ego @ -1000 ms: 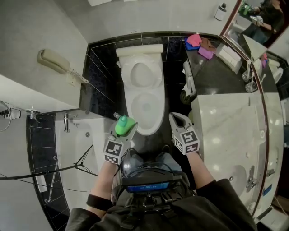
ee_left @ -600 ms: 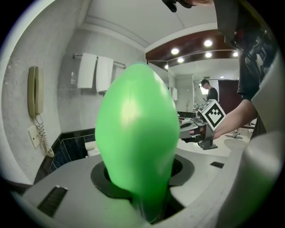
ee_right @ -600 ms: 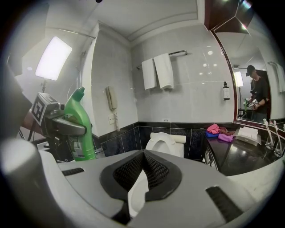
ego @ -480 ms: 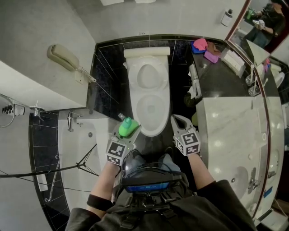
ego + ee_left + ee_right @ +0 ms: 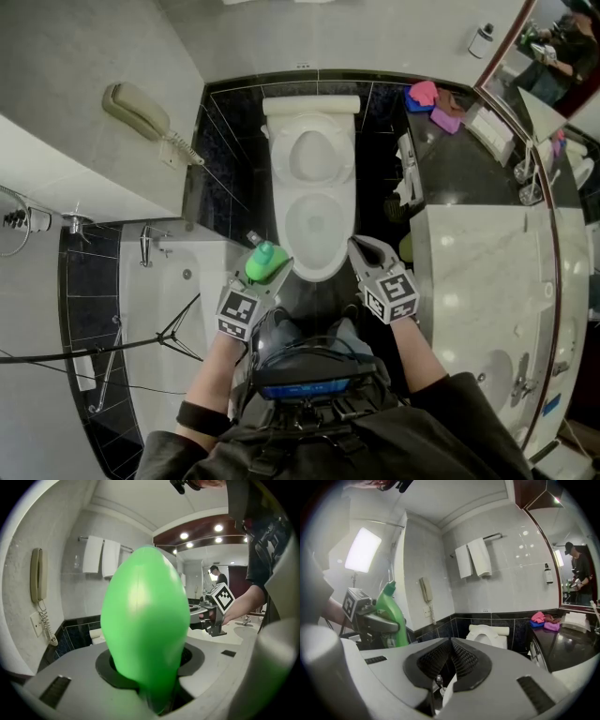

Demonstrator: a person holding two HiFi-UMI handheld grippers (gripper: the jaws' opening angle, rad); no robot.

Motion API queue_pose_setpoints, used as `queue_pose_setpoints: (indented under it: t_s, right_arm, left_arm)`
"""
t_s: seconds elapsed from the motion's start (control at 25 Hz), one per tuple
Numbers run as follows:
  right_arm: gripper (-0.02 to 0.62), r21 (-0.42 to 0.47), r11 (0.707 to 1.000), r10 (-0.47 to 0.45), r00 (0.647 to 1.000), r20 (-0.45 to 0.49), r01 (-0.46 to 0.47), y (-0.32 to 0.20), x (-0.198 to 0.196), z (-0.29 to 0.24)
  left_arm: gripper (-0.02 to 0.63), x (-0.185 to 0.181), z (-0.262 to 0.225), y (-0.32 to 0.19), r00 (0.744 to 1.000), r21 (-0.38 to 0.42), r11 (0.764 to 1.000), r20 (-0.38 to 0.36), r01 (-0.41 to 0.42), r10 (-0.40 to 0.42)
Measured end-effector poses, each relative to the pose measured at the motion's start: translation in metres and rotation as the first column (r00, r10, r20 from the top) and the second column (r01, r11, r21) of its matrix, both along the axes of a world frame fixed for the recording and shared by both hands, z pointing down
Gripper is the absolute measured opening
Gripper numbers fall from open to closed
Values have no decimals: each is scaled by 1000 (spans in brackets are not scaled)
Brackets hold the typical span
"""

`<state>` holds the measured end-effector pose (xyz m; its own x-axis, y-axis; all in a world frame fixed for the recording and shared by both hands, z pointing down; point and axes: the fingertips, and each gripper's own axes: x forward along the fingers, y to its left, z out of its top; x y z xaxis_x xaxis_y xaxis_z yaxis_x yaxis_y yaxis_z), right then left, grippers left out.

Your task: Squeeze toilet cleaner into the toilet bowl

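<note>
Left gripper (image 5: 264, 270) is clamped on the green toilet cleaner bottle (image 5: 266, 260). Its jaws squeeze the body from both sides, and in the left gripper view the bottle (image 5: 145, 620) fills the gap between them and stands upright. From the head view I see it just off the front rim of the toilet (image 5: 281, 225), on the toilet's left side as I face it, over the dark floor and not over the bowl.

My right gripper (image 5: 360, 246) is near the same front rim on the toilet's other side, level with the left one. Its jaws are opening from a near-closed pinch, and in the right gripper view (image 5: 450, 656) I see nothing between the ribbed pads. That view also catches the bottle (image 5: 391, 616) in the other gripper's grasp.

The toilet's lid is raised against the wall behind it and the bowl is exposed. A wall phone (image 5: 141, 112) hangs well to the toilet's left, and a marble counter (image 5: 478, 272) stands to the toilet's right. Pink and purple cloths (image 5: 424, 92) lie to the right of the toilet's tank.
</note>
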<state>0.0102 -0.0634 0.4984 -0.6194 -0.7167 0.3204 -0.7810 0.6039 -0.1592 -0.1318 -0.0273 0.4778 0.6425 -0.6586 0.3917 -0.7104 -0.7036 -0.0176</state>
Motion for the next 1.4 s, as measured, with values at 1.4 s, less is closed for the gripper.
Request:
queue_pose_setpoints:
  t_s: [1.4]
  right_arm:
    - [255,3,880,-399,737,545,475,13,-165,-162]
  left_arm:
    - [189,15,-37,-23,994,81,991,-37,-102,105]
